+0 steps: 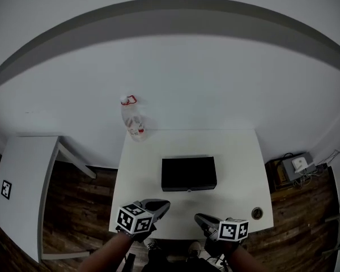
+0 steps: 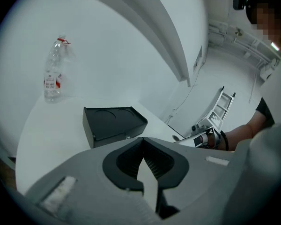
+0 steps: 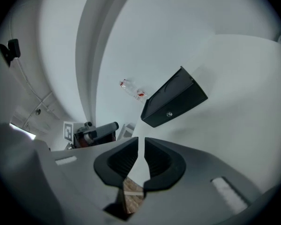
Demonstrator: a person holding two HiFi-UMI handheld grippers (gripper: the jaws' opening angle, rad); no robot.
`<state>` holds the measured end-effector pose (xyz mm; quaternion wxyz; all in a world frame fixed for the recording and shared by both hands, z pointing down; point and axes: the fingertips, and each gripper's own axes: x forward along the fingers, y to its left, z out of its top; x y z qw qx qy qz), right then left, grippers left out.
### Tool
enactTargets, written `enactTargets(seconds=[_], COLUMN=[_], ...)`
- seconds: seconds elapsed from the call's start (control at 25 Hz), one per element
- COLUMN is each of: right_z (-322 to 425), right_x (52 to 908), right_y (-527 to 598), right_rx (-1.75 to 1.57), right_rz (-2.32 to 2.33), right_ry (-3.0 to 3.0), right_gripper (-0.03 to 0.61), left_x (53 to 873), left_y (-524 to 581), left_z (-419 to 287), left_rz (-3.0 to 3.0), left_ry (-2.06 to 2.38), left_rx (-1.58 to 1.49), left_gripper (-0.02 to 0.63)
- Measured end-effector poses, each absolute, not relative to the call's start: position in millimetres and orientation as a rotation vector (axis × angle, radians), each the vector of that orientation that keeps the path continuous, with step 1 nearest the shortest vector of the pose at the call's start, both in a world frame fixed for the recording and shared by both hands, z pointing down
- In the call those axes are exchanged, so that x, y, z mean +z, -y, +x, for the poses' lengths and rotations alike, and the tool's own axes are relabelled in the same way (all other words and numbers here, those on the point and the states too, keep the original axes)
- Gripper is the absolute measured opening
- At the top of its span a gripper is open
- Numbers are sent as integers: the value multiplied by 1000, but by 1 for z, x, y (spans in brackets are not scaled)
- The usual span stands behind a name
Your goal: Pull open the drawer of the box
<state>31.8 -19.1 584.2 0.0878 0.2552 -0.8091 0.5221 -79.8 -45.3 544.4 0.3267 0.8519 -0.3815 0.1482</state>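
A flat black box (image 1: 188, 173) lies in the middle of the white table (image 1: 238, 152), its drawer pushed in. A small knob (image 1: 188, 191) sits on the front face toward me; the knob (image 3: 169, 114) also shows in the right gripper view, where the box (image 3: 174, 104) is well ahead. In the left gripper view the box (image 2: 113, 124) lies ahead and to the left. My left gripper (image 1: 163, 206) hovers at the table's near edge, shut and empty (image 2: 142, 139). My right gripper (image 1: 198, 217) hangs beside it, jaws a narrow slit apart with nothing between them (image 3: 141, 139).
A clear plastic bottle (image 1: 133, 118) with a red cap stands at the table's far left corner. A small round object (image 1: 256, 213) lies near the front right corner. A second white table (image 1: 22, 191) stands to the left, and boxes with cables (image 1: 294, 166) sit on the floor at right.
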Motion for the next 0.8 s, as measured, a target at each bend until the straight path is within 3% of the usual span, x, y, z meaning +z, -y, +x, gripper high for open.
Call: enactTargets(seconds=[0.44, 0.8], right_z=[9, -2], right_x=[636, 663], right_y=[87, 105], right_rx=[1595, 1589], right_rz=[916, 955], right_ry=[2269, 2183], right_gripper=[104, 117], left_x=[592, 624], left_y=[139, 161], left_z=[-107, -109], left_rz=[2282, 2303], left_ry=[1063, 1057], left_rx=[885, 1129], left_gripper=[5, 5])
